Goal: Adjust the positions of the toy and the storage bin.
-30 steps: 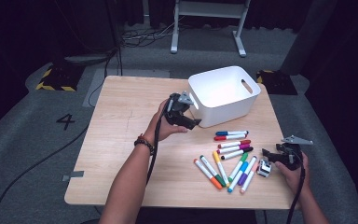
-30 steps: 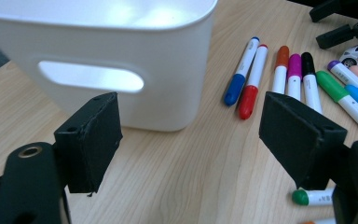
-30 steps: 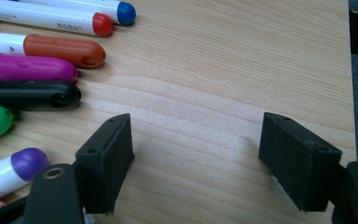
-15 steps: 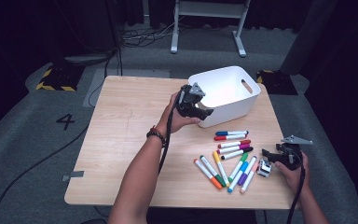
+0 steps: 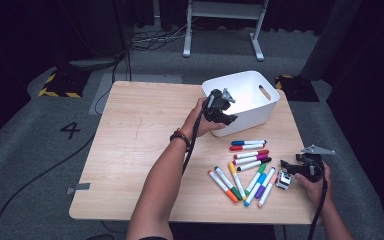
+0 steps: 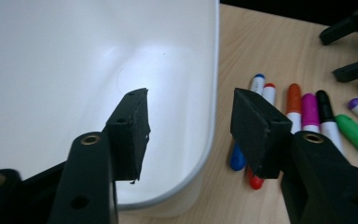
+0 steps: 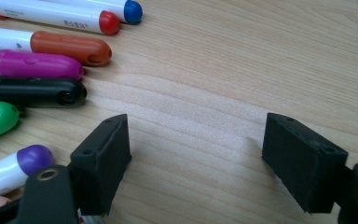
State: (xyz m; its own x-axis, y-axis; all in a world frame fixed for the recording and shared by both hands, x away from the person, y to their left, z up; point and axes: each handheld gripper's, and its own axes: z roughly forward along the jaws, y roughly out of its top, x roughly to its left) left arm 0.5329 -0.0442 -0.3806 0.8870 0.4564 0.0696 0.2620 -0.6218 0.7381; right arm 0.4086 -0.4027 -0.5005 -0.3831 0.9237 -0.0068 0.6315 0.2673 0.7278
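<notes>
The white rounded-corner plastic tub (image 5: 245, 100) stands at the desk's (image 5: 140, 145) far right edge. It looks light, stiff and glossy-slick, best taken by its thin rim wall. The left tool (image 6: 189, 135) straddles that wall, jaws just closing, pads not yet touching. Loose capped felt markers (image 5: 247, 170) lie nearby (smooth, rollable). The right tool (image 7: 196, 158) rests released.

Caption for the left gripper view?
Left gripper straddling the white bin's wall, jaws closing but not yet touching it, markers on the table beyond.
</notes>
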